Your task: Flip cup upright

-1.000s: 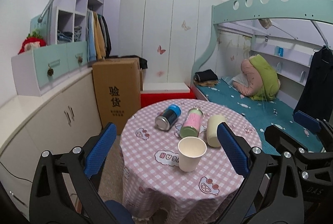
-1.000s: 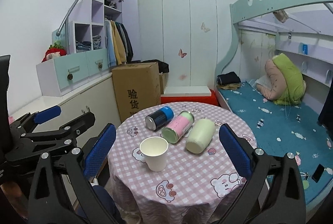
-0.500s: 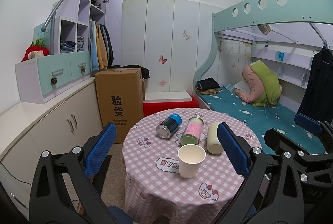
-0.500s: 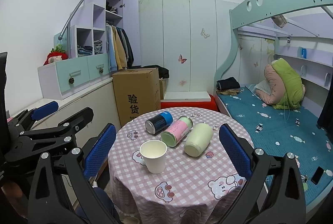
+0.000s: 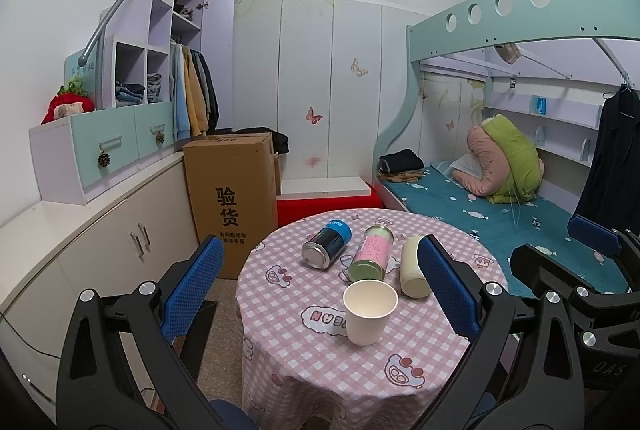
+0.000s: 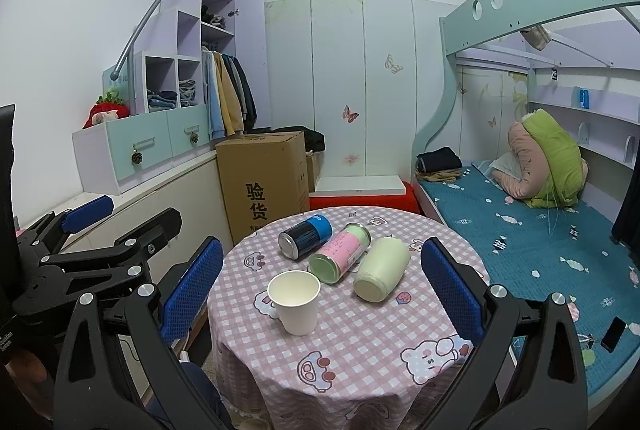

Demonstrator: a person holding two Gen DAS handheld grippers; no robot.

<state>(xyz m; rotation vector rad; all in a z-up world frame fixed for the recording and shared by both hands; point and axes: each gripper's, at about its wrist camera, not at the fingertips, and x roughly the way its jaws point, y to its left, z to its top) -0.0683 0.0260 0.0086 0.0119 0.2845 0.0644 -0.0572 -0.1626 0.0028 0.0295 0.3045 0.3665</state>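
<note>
A white paper cup (image 5: pixel 369 311) stands upright, mouth up, on the round table with the pink checked cloth (image 5: pixel 320 358); it also shows in the right wrist view (image 6: pixel 296 301). Behind it lie three cans on their sides: a dark blue one (image 5: pixel 327 248), a pink one (image 5: pixel 371 253) and a pale green one (image 6: pixel 382 267). My left gripper (image 5: pixel 320 284) is open and empty, held back from the table. My right gripper (image 6: pixel 322 284) is open and empty too, also short of the table.
A tall cardboard box (image 5: pixel 230 196) stands on the floor left of the table by a low cabinet (image 5: pixel 80 242). A bunk bed with a teal mattress (image 6: pixel 532 234) is on the right. A red and white bench (image 5: pixel 326 194) sits behind the table.
Both grippers have drawn back and tilted up, so the table and cups appear smaller and lower. The cup and cans have not moved.
</note>
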